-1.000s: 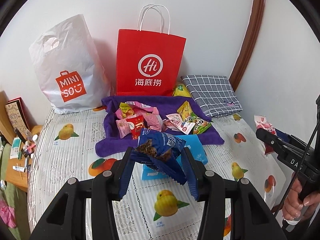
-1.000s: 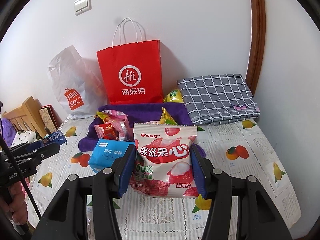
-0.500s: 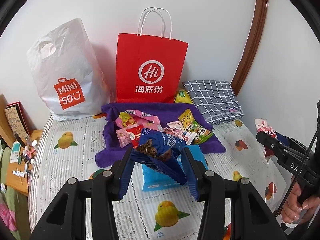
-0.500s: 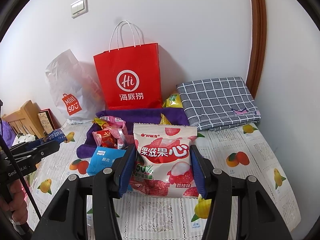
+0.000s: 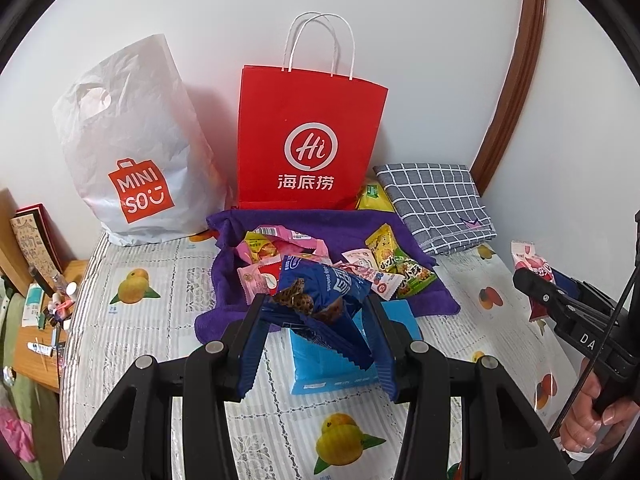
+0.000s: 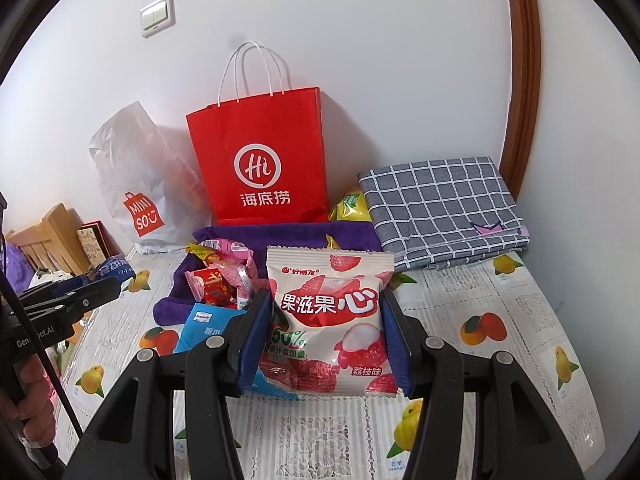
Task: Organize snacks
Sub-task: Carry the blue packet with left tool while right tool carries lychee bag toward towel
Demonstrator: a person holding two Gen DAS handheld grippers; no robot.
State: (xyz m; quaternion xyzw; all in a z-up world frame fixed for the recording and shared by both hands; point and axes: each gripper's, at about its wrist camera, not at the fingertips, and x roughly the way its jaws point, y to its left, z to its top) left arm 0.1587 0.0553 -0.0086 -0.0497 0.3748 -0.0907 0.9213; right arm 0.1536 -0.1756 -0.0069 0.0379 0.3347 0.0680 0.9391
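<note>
Above the bed (image 5: 172, 364), both claws (image 5: 316, 334) (image 6: 326, 340) grip snack packets level.

red paper bag (image 5: 308, 140), purple towel (image 5: 288, 224), checked grey cloth (image 6: 444, 208)

Right tool (image 6: 326, 334) clamps lychee gummy packet (image 6: 328, 320) upright above fruit-print bed sheet (image 6: 500, 360); red paper bag (image 6: 260, 160) stands against wall behind.

Blue snack: crinkled dark-blue foil cookie packet (image 5: 320, 300), tilted, centre of left wrist frame, pinched between two blue pads.
Lychee snack: white-and-pink plastic gummy bag (image 6: 328, 320), upright, lower centre of right wrist frame.
Loose snacks: colourful small packets (image 5: 336, 264) heaped on purple cloth, mid-frame.
</note>
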